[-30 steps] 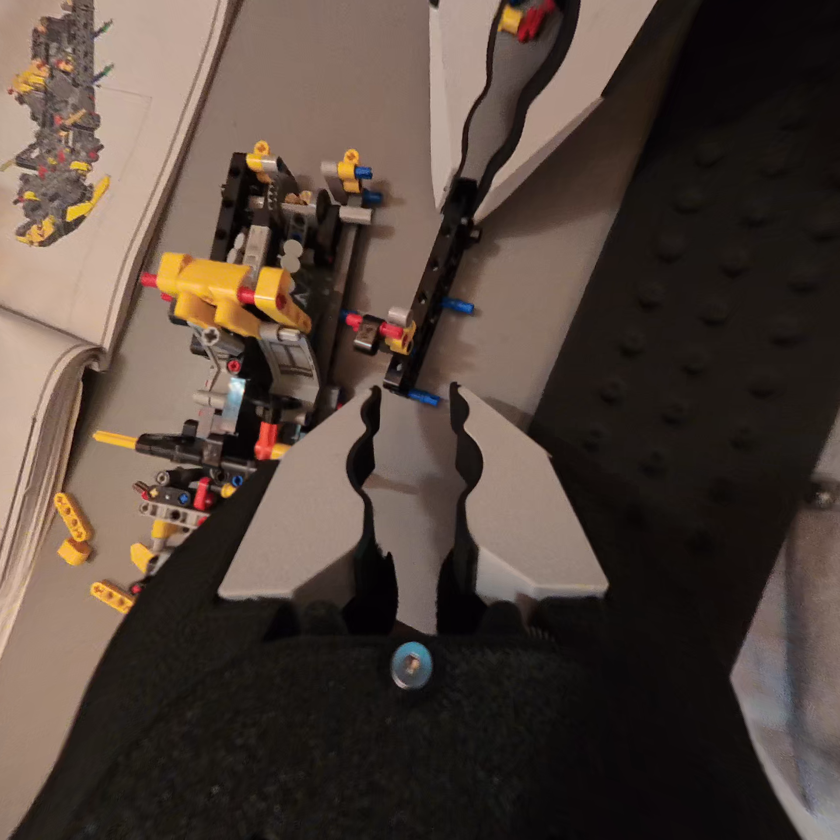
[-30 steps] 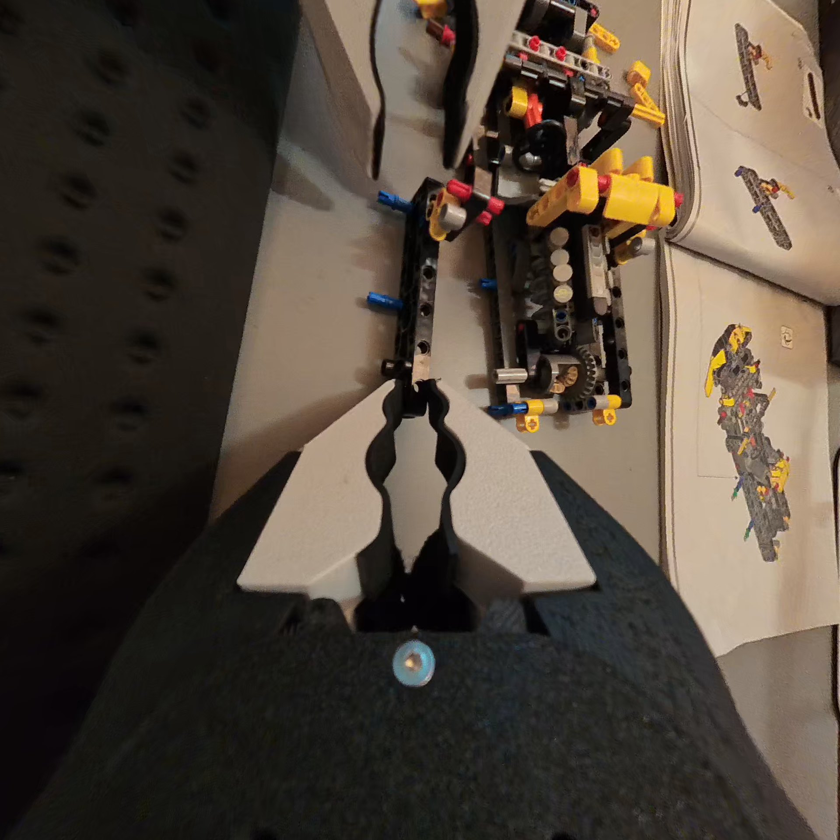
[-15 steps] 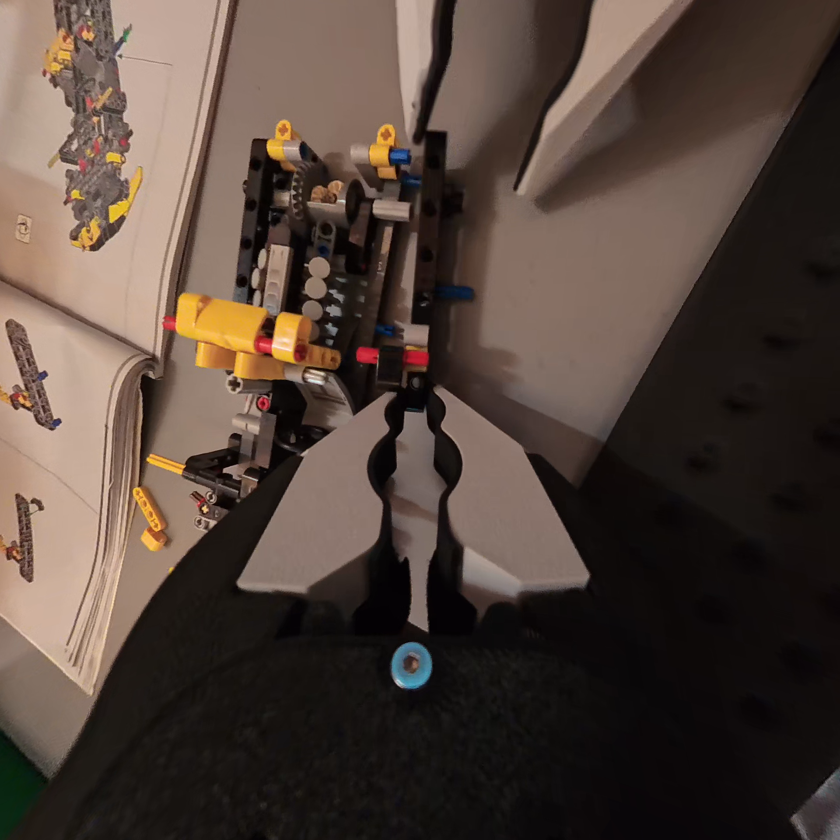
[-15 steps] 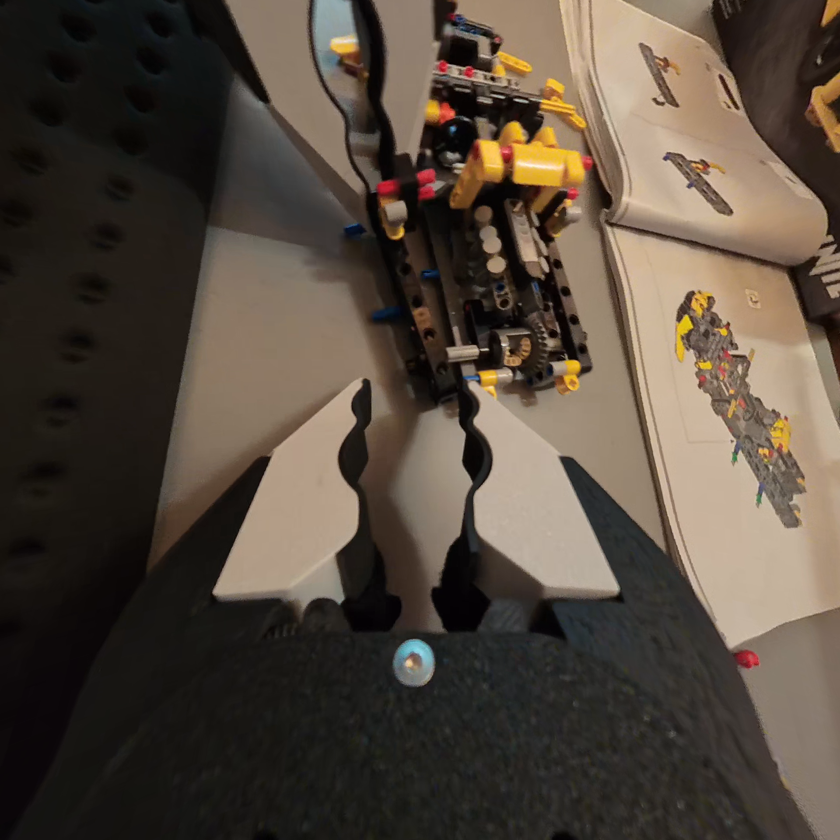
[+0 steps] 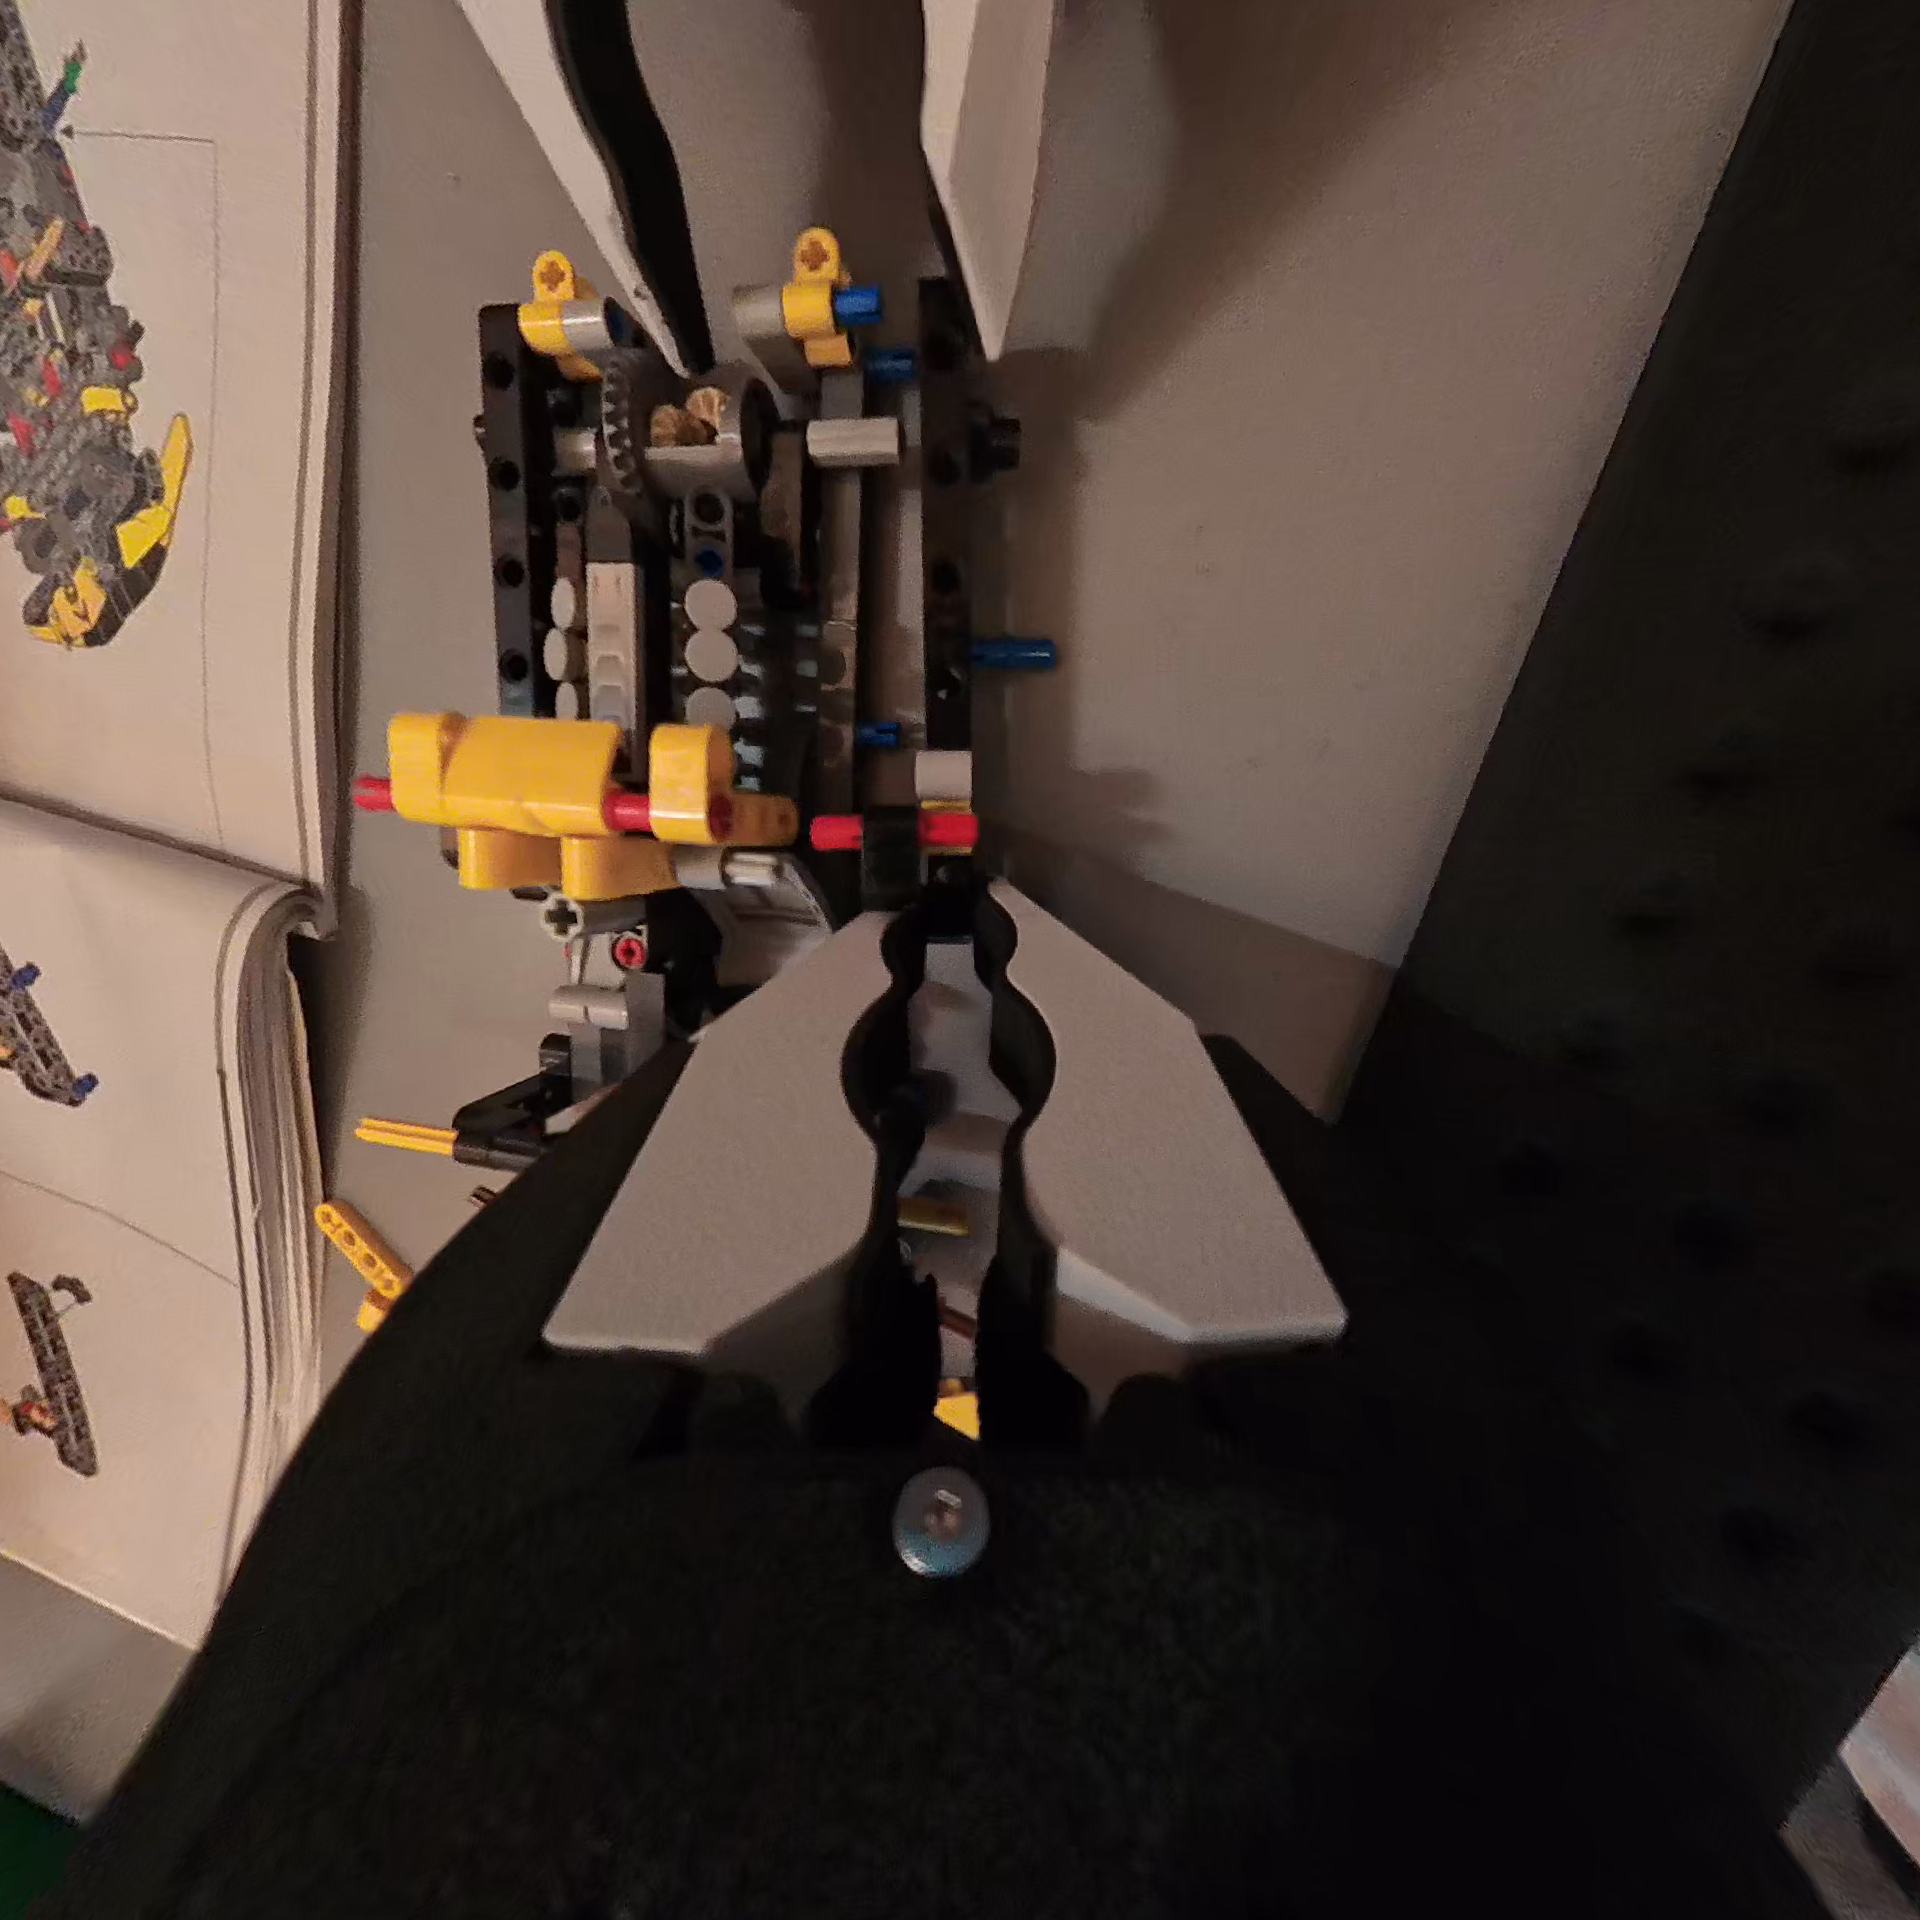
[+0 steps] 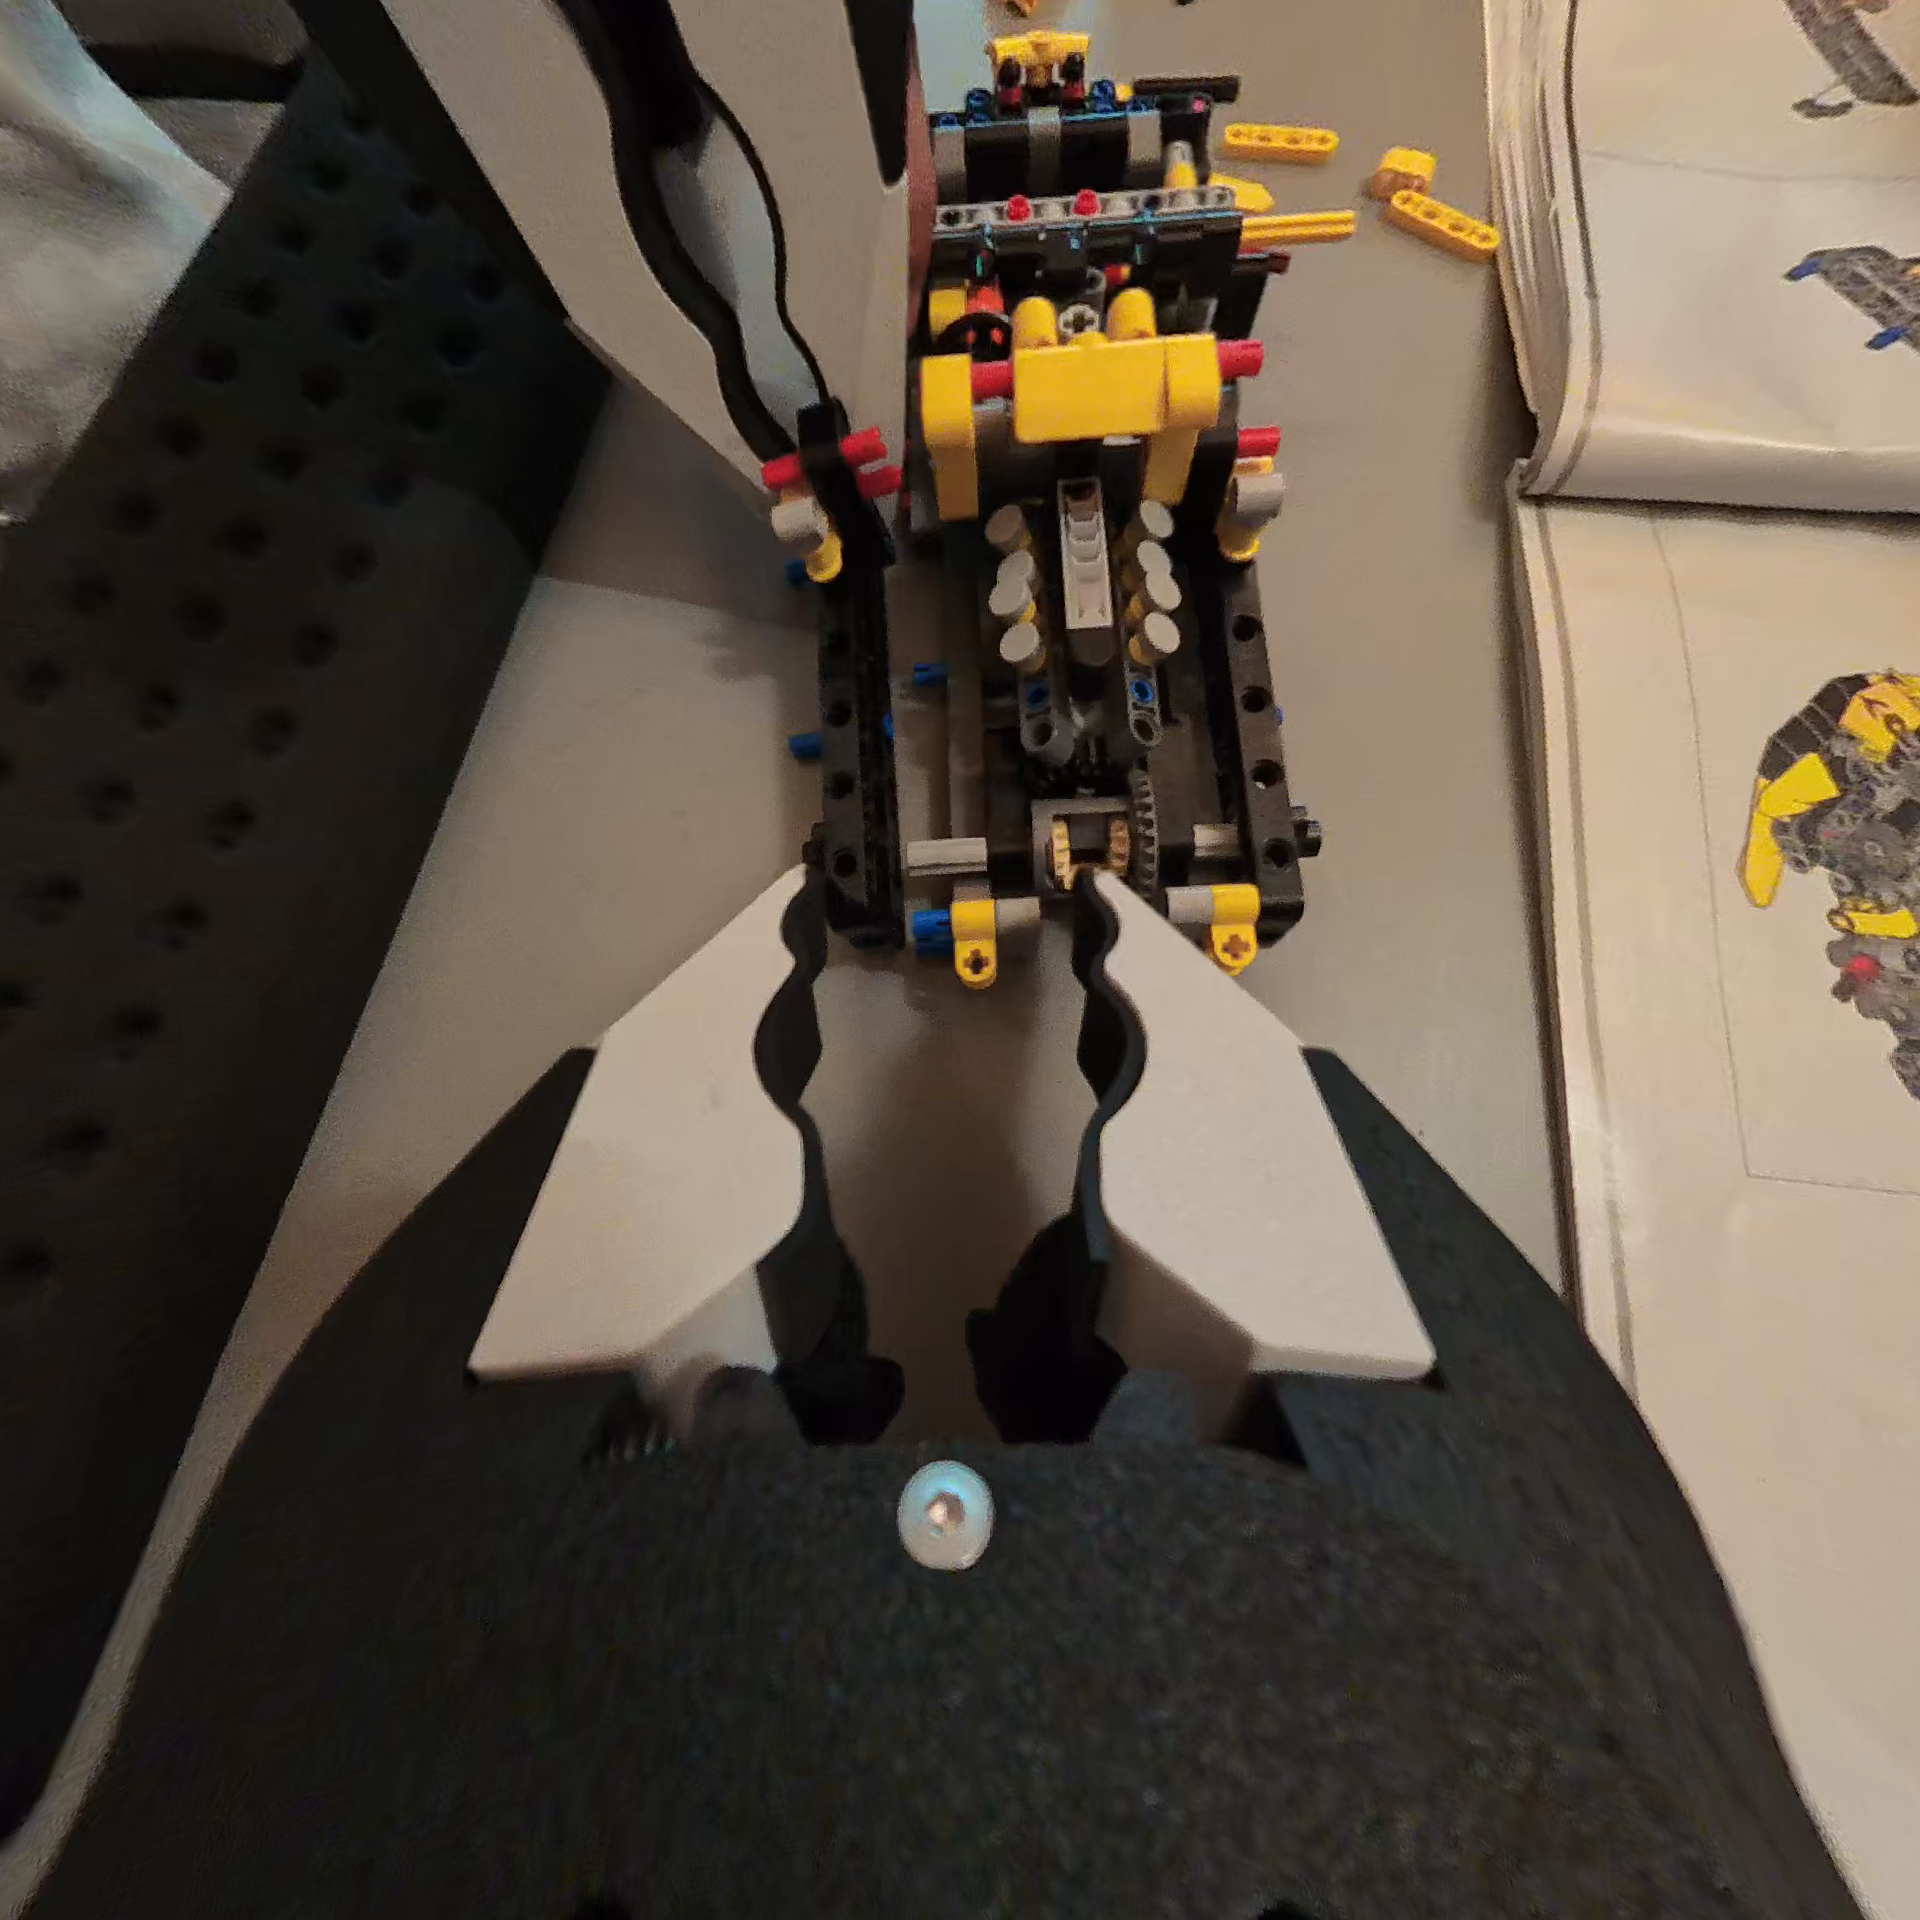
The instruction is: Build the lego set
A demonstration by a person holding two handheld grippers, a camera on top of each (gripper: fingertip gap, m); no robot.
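Left wrist view: the left gripper (image 5: 948, 904) has its jaws drawn nearly together, pinching the near end of a long black beam (image 5: 948, 582) that runs along the right flank of the partly built model (image 5: 686, 623); the model lies on the grey table (image 5: 1247, 520), with the open instruction booklet (image 5: 156, 727) just beside it on the left. The right gripper (image 5: 831, 343) enters from the top, its jaws spread above the far end of the frame. Right wrist view: the right gripper (image 6: 945, 894) stands with jaws spread, its tips at the near end of the model (image 6: 1081, 644), one beside the black beam (image 6: 857, 727) and one at the gear housing; whether they touch is unclear. Loose yellow pieces (image 6: 1434, 213) lie beyond the model, near the booklet (image 6: 1714, 312). Handling, by judgement: the assembly is light, rigid plastic, smooth and apt to slide on the table; its pinned joints may part under a twisting load. The beam is best held by its flat sides near an end, and the frame braced at its stiff outer rails, not at the protruding blue pins (image 5: 1013, 652) or red axles (image 5: 894, 828).
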